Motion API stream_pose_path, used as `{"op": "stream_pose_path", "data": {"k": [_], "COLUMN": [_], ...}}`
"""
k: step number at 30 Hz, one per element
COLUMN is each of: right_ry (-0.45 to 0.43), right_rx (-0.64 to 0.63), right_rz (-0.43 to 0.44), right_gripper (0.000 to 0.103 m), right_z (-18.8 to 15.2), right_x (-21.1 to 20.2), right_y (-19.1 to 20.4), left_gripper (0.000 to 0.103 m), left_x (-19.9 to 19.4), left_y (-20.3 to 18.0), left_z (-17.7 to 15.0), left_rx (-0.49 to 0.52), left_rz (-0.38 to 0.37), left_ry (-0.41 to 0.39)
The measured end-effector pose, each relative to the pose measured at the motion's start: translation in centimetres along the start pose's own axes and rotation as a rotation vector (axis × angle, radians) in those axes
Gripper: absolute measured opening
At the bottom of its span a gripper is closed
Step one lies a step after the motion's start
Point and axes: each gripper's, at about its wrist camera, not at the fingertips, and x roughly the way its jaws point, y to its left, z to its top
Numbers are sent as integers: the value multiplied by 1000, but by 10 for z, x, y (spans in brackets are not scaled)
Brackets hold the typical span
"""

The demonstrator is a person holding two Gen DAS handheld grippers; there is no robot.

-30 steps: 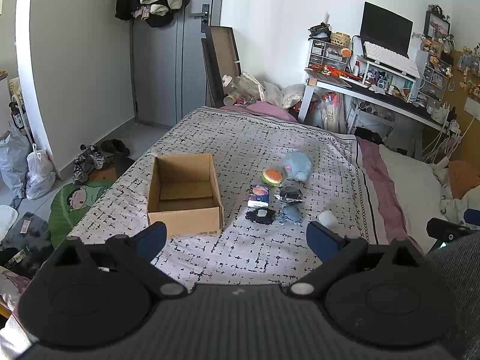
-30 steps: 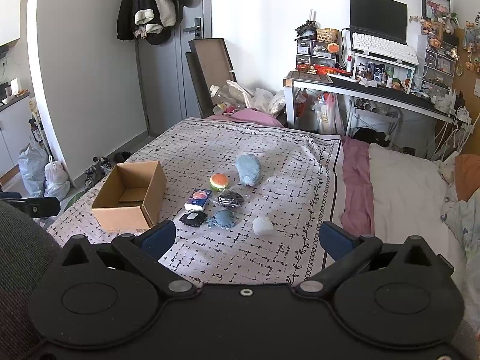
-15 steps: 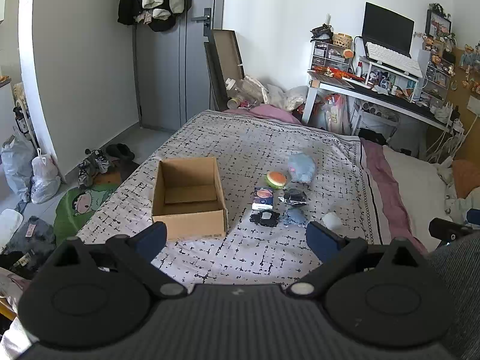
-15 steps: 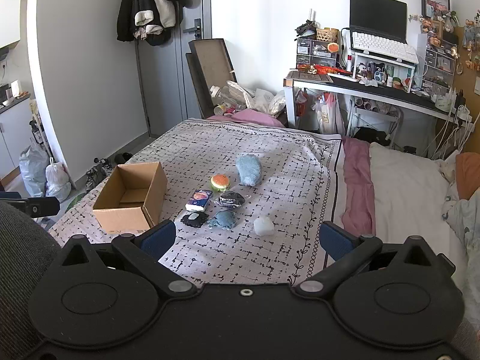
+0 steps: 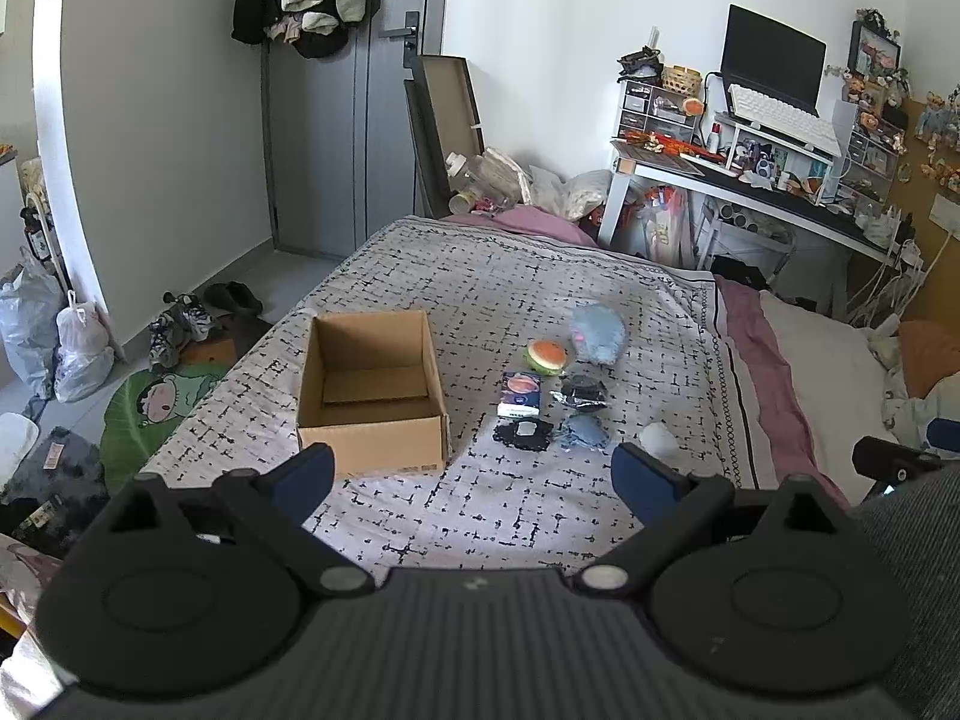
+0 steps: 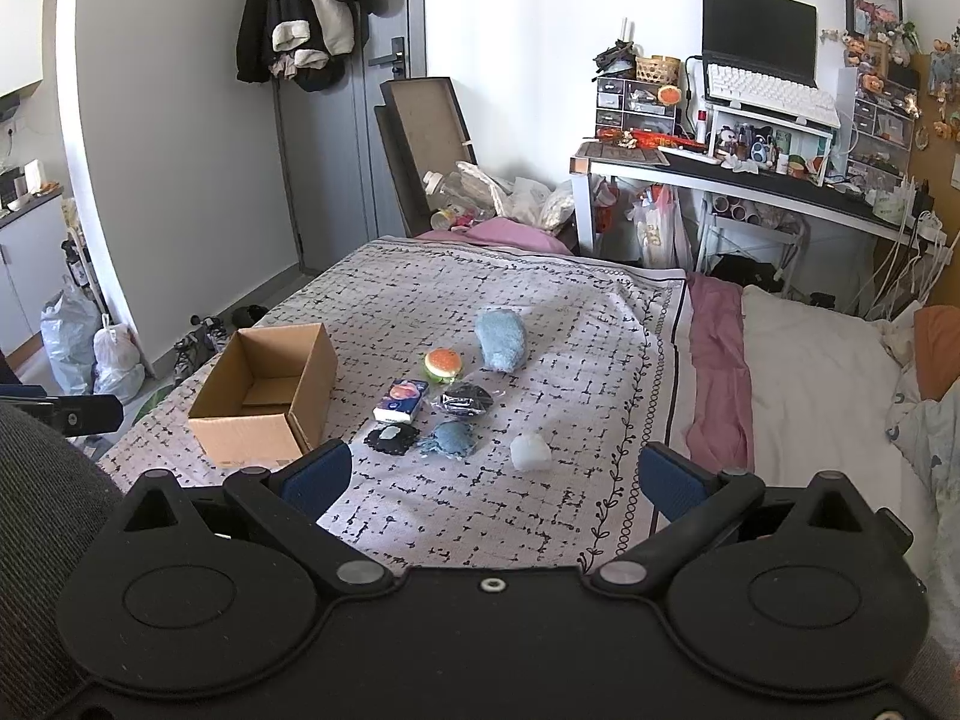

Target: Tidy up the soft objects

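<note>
Both your tools wait above the near edge of the bed: left gripper [image 5: 471, 471] and right gripper [image 6: 492, 474] w/ jaws spread wide, nothing between. Nothing is picked yet, I think. Next, the white lump [image 6: 530, 452] is nearest, so approach it and pinch gently. Further are the other soft items; the cardboard box [image 6: 267, 393], left of them, looks empty.

One cardboard box [image 6: 264, 396] and seven small soft objects [image 6: 456, 402] lie on one bed [image 6: 570, 510].
</note>
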Motion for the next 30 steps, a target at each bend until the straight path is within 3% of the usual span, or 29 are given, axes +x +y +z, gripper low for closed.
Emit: {"op": "stream_pose_path", "data": {"k": [9,14,22,30], "right_ry": [-14,-37,-28,-16], "right_rx": [-16,-63,-59,-33], "right_rz": [7,37,88,78], "right_gripper": [103,103,103,103], "right_z": [1,3,4,10], "right_x": [1,-2,12,35], "right_y": [2,4,5,0], "left_gripper": [97,97,97,97], "left_x": [0,2,25,48], "left_y": [5,13,34,42], "left_z": [0,5,11,18], "left_rx": [-6,-1,-11,0], "left_rz": [-56,-126,-107,-114], "left_ry": [-8,-14,17,8]}}
